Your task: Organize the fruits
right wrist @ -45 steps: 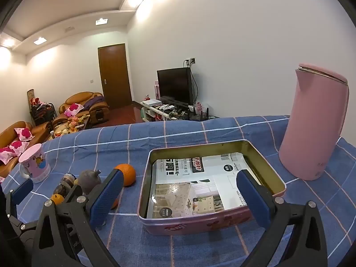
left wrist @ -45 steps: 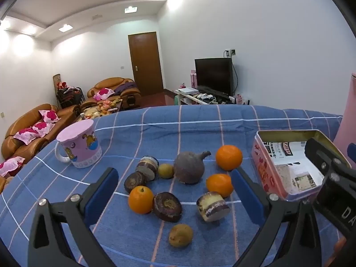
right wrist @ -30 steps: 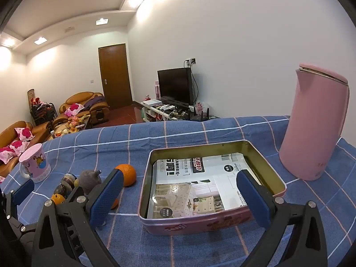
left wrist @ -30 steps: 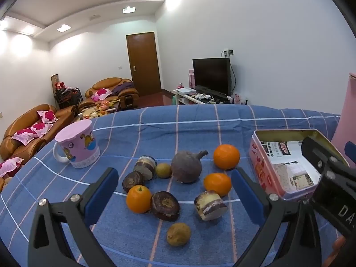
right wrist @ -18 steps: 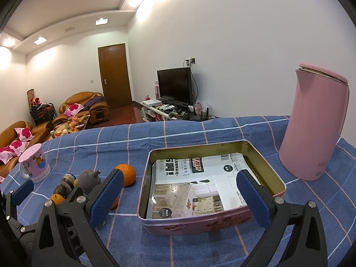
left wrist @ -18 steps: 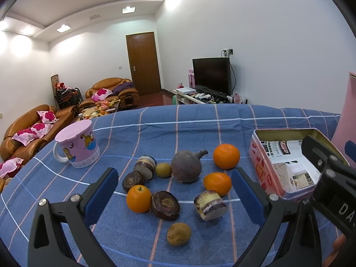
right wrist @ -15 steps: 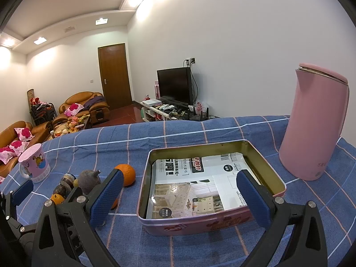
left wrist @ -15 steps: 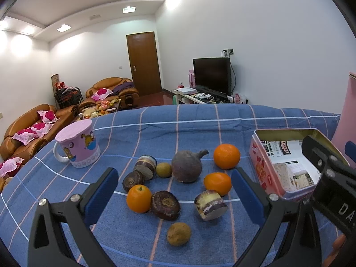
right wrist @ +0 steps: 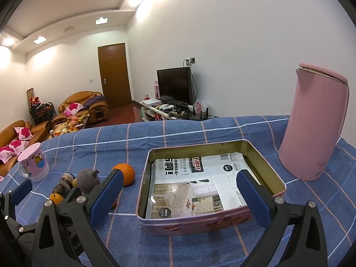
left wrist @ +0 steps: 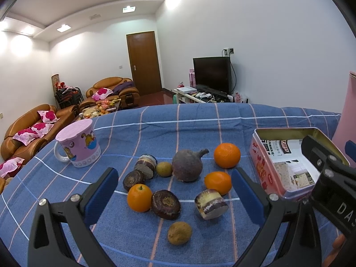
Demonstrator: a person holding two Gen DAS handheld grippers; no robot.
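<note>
Fruits [left wrist: 175, 187] between spread left fingers [left wrist: 101, 191]; tin [right wrist: 209, 184] between spread right fingers [right wrist: 251, 198].
Both empty; unchanged since earlier frame.

A: Both views are bright and evenly lit by recessed ceiling lights [left wrist: 63, 28], which flare white on the walls.

B: Shadows under the fruit are soft. Fisheye bending curves the edges, black corners vignette, and the far sofa area perhaps looks slightly soft.

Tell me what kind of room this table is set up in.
Most likely a home living room: brown sofas with floral cushions, a television on a low stand, and a wooden door behind the blue checked tablecloth.
</note>
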